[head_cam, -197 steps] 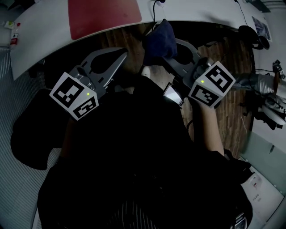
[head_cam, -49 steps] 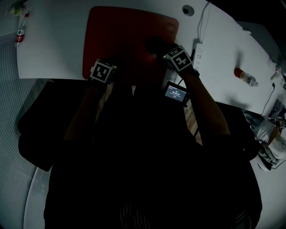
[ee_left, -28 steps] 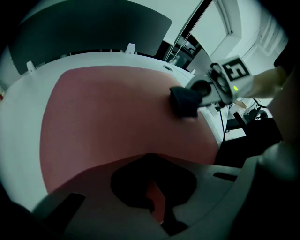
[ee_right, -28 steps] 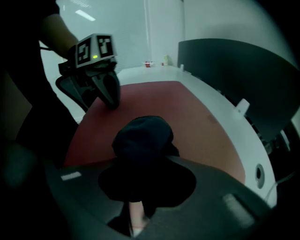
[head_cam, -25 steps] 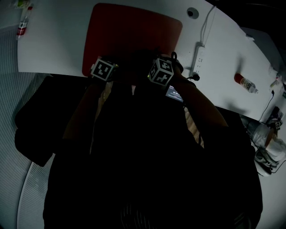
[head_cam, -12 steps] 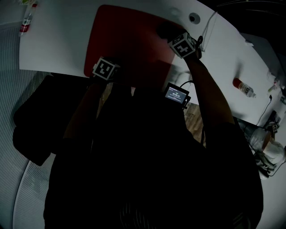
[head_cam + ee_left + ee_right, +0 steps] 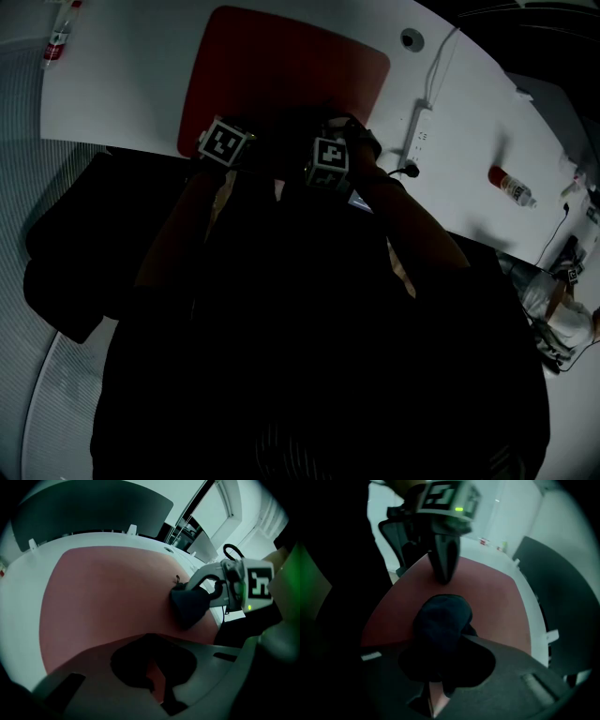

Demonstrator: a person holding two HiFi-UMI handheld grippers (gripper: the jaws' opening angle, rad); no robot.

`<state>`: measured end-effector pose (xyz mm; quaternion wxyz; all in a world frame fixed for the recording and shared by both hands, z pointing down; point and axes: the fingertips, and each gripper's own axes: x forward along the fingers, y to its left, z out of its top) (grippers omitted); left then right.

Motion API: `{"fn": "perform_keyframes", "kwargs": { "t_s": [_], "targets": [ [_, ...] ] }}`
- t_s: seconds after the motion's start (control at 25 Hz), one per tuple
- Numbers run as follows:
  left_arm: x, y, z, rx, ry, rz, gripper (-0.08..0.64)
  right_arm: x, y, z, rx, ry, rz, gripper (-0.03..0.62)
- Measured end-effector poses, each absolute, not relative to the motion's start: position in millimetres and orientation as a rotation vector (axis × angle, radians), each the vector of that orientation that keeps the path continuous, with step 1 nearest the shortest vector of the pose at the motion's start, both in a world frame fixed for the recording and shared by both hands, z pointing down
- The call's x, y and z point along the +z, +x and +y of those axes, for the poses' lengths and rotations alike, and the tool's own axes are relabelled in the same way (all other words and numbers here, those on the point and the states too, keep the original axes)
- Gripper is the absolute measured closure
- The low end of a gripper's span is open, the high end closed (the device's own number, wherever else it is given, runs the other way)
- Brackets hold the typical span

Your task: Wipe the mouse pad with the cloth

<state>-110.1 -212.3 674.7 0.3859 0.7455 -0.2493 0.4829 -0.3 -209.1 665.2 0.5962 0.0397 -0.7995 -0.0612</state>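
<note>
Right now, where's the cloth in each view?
Head view: cloth upper centre, dim and hard to make out.
Left gripper view: cloth right of centre.
Right gripper view: cloth centre, between the jaws.
Shared landmark: red mouse pad under it.

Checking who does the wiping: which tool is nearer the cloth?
Right. The right tool is clamped on the cloth; the left tool stands beside it, tips down on the mouse pad, clear of the cloth.

Dim, fisheye-warped, heavily shadowed frames
</note>
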Motion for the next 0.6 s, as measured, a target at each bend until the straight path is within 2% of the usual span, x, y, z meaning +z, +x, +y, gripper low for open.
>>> {"fn": "perform_keyframes", "kwargs": {
  "t_s": [0.2,0.44,0.6],
  "targets": [
    [675,-108,-211,1.253,1.913,-0.649,0.554,669,5,-213,-0.143,0.017,-1.907,0.517],
    [673,-110,-211,1.248,1.903,-0.668,0.554,664,88,-343,0.122,0.436,-1.855,0.517],
    [674,-110,-211,1.214,1.886,-0.674,0.554,659,129,-392,0.212,0.589,-1.812,0.517]
  ]
}}
